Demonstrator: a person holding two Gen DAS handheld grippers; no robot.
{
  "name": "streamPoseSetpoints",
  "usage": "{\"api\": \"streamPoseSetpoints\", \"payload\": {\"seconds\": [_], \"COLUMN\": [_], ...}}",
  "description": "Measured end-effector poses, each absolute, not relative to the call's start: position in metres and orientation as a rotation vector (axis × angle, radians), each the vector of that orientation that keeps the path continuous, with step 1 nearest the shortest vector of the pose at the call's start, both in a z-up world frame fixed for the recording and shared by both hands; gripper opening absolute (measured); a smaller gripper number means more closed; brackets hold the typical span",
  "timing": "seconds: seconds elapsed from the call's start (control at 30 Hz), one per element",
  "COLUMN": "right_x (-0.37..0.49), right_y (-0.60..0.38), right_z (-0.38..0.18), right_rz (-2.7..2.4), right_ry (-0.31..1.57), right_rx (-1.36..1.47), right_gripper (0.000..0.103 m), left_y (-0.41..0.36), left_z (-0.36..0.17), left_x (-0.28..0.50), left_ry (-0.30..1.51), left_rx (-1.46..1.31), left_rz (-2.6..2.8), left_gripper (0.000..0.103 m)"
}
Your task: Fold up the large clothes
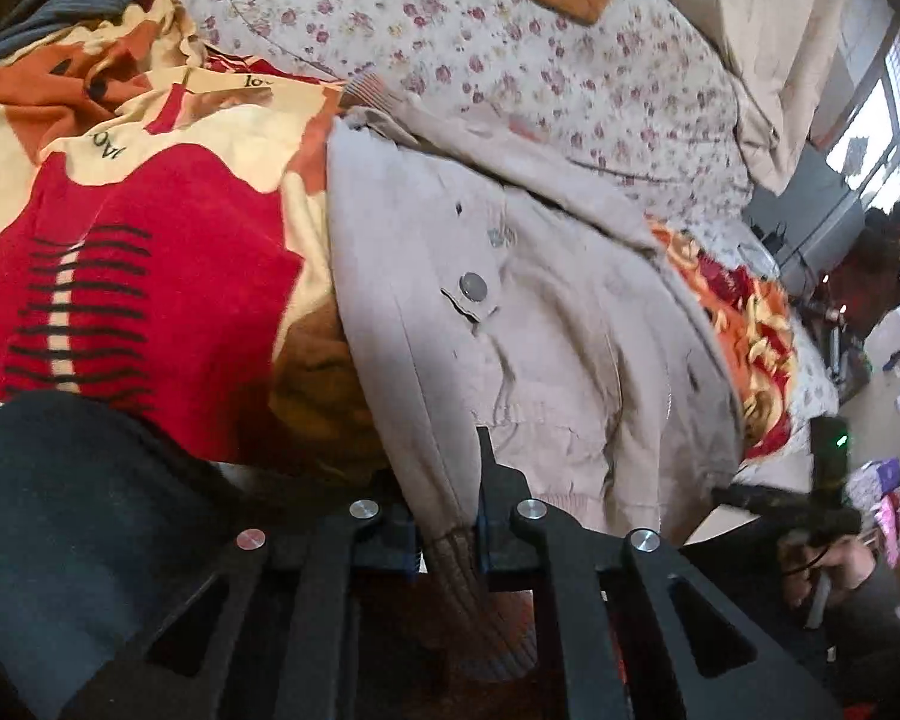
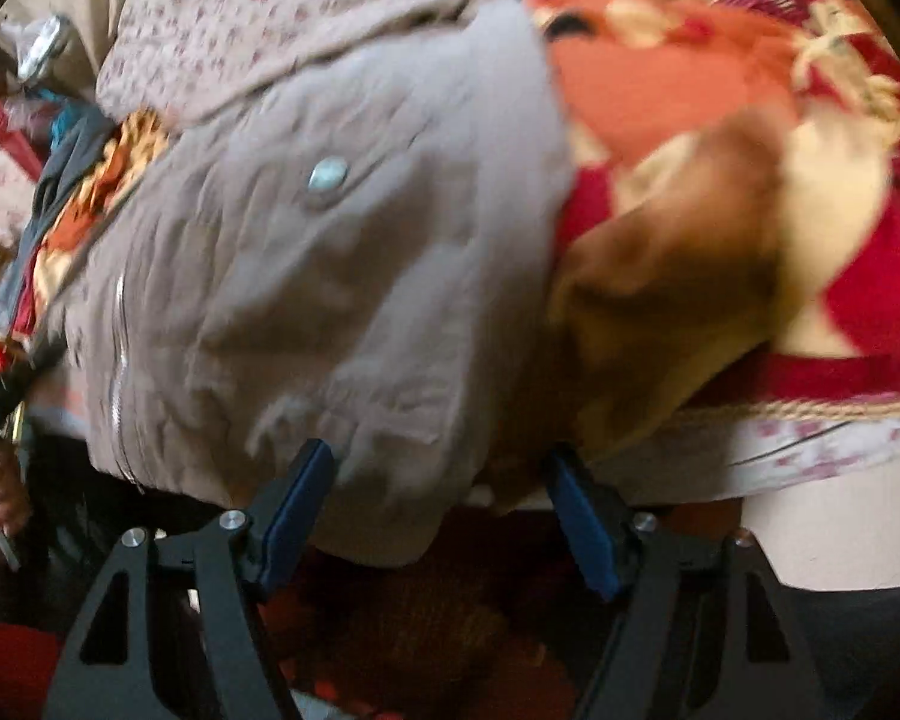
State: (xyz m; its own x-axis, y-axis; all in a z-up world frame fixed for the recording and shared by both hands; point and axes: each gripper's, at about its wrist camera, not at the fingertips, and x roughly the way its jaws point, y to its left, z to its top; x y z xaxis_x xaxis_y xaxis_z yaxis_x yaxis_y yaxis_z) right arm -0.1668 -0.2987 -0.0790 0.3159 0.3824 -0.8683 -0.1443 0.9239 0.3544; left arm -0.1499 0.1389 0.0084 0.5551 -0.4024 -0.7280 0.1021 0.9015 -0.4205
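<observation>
Left wrist view: the ribbed hem of the beige jacket [image 1: 480, 588] is pinched by the left claw [image 1: 450, 534] at the near edge of the bed [image 1: 510, 60], the jacket's length running away from it over a red blanket [image 1: 150, 300]. The right claw [image 2: 444, 516] is spread, the jacket's edge lying between its fingers.

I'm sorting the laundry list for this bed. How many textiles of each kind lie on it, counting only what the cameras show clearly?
Jackets: 1, the beige jacket, its ribbed hem clamped in the left gripper
Patterned blankets: 1, the red and cream blanket
Floral quilts: 1, the floral quilt
Total: 3
The right gripper is open at the jacket's edge.
</observation>
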Motion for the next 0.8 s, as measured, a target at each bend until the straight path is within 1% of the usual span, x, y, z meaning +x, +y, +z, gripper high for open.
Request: {"api": "streamPoseSetpoints", "payload": {"seconds": [0.1,0.23,0.27,0.3,0.37,0.47,0.6,0.7,0.8], "right_x": [-0.169,-0.160,-0.159,-0.160,-0.170,-0.190,-0.209,-0.217,-0.216], "right_y": [-0.288,-0.281,-0.281,-0.281,-0.281,-0.284,-0.297,-0.317,-0.342], "right_z": [-0.085,-0.107,-0.109,-0.108,-0.100,-0.079,-0.037,-0.003,0.020], "right_rz": [0.424,0.392,0.388,0.388,0.428,0.459,0.570,0.648,0.662], "right_ry": [1.246,1.298,1.306,1.308,1.348,1.327,1.180,1.034,0.891], "right_rx": [0.224,0.222,0.228,0.227,0.263,0.258,0.302,0.368,0.446], "right_gripper": [0.078,0.077,0.075,0.061,0.027,0.015,0.011,0.010,0.009], "left_y": [0.139,0.133,0.133,0.133,0.135,0.139,0.149,0.156,0.160], "left_z": [-0.002,-0.012,-0.012,-0.011,-0.006,0.002,0.017,0.028,0.043], "left_x": [-0.146,-0.140,-0.140,-0.143,-0.149,-0.154,-0.158,-0.158,-0.158], "left_ry": [0.961,0.984,0.984,0.983,0.966,0.948,0.897,0.870,0.827], "left_rx": [-0.345,-0.354,-0.353,-0.355,-0.350,-0.351,-0.361,-0.387,-0.402], "left_rz": [-0.302,-0.294,-0.289,-0.291,-0.292,-0.295,-0.290,-0.297,-0.296], "left_gripper": [0.009,0.010,0.010,0.010,0.010,0.009,0.009,0.009,0.009]}}
